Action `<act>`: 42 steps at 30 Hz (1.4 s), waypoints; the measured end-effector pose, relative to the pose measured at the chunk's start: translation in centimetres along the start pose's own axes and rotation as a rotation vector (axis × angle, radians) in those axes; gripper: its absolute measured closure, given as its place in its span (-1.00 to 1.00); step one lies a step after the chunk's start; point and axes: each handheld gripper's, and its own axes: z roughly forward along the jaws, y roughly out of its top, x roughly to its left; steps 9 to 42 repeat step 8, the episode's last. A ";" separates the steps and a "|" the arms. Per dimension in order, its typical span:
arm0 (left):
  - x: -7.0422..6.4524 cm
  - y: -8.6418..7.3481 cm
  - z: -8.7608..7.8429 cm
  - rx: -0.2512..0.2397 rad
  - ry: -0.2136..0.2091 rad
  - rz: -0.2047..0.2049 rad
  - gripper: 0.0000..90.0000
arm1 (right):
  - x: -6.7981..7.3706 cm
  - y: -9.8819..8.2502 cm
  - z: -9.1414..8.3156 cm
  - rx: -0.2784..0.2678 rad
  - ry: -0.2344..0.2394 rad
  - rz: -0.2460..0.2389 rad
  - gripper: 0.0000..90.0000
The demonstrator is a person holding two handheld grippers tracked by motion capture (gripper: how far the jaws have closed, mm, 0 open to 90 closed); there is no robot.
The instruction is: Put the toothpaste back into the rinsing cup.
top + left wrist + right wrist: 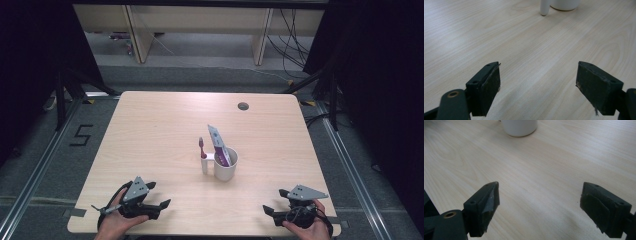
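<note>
White cup [225, 169] stands upright near the middle of the light wood surface [150, 135], slightly right of centre. Handle on its left side. Inside it: a purple-and-white toothpaste tube [219, 145], leaning up and to the left out of the rim. A pink toothbrush [202, 149] stands upright just left of the cup, at the handle (whether it sits in a holder on the handle or only beside it, cannot tell). Print on the tube too small to read.

Left gripper [162, 206] at the near left corner of the surface, held in a hand [114, 222]; fingers [489, 85] spread wide, nothing between them, bare wood below. In the left gripper view the cup's base and handle show at the far top edge.

Right gripper [268, 212] at the near right corner, held in the other hand [307, 229]; fingers [486, 206] likewise spread wide and empty. Cup base [519, 127] at the top of the right gripper view.

Both grippers well apart from the cup.

Floor left of the surface bears a black "5" [81, 135]. Round cable hole [243, 106] near the far edge of the surface.
</note>
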 end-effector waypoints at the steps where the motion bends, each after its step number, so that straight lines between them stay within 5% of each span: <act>1: 0.0 0.0 0.0 0.000 0.000 0.000 -0.57 | 0.0 0.0 0.0 0.000 0.000 0.000 -0.63; 3: 0.0 0.0 0.0 0.002 0.000 0.003 -0.57 | -0.2 0.1 0.0 -0.010 -0.021 -0.042 -0.63; 42: 0.1 0.0 0.0 0.010 0.001 0.011 -0.57 | -0.2 0.1 0.0 -0.008 -0.017 -0.044 -0.63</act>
